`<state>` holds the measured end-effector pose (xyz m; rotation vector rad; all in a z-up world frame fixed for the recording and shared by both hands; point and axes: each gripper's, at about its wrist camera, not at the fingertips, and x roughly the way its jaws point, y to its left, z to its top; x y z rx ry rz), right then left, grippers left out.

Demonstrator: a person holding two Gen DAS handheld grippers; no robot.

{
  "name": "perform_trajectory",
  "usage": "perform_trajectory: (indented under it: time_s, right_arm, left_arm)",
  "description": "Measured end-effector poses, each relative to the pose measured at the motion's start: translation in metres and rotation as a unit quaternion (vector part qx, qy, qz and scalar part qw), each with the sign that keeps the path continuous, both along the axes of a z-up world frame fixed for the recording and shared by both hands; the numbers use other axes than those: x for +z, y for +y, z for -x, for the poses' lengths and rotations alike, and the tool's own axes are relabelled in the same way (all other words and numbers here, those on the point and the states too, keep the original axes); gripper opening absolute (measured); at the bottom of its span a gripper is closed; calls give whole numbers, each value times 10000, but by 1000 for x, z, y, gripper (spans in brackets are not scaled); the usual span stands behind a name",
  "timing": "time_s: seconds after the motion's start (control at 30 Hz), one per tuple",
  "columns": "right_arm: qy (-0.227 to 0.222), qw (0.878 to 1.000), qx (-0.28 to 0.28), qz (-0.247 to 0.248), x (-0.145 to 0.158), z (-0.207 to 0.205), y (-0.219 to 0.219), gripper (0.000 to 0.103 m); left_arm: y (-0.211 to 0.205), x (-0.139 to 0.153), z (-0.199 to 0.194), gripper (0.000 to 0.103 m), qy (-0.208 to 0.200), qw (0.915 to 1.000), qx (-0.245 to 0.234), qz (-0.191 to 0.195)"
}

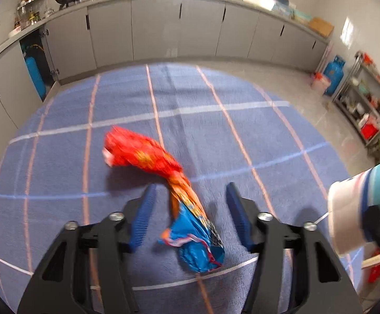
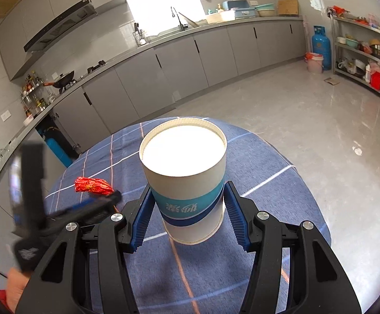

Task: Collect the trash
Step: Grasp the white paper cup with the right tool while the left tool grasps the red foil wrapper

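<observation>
A crumpled red, orange and blue snack wrapper [image 1: 163, 180] lies on the blue checked tablecloth [image 1: 242, 120]. My left gripper [image 1: 190, 193] is open, its blue fingers either side of the wrapper's blue end, not touching it. My right gripper [image 2: 188, 191] is shut on a white paper cup with blue bands [image 2: 187, 178], held upright above the cloth. The cup also shows at the right edge of the left wrist view [image 1: 362, 204]. In the right wrist view the wrapper's red end [image 2: 93, 186] shows beside the blurred left gripper [image 2: 103, 204].
The table is round, with bare floor beyond its far and right edges. Grey kitchen cabinets [image 1: 158, 28] run along the back. A blue gas cylinder [image 2: 321, 47], a pink bucket [image 2: 314, 62] and a metal shelf rack [image 2: 359, 52] stand at the right.
</observation>
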<state>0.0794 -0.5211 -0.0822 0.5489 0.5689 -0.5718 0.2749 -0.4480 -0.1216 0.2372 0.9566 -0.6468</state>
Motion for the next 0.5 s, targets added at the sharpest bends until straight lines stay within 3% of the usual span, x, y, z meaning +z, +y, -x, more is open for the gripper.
perform_trajectory:
  time_s: [0.03,0.13,0.5]
  right_arm:
    - [-4,10000,11,-24,-1,0,0,54]
    - [-22,10000,55,-69,-2,3,4,54]
    - [-165,9990,414,-86,9,-2,40,54]
  left_arm:
    - [0,-7,1,33,104,9999,29,-63]
    - [8,-12,5,25,-19,9998,119,-155]
    - [72,16,27,22,-481,9984,307,-51]
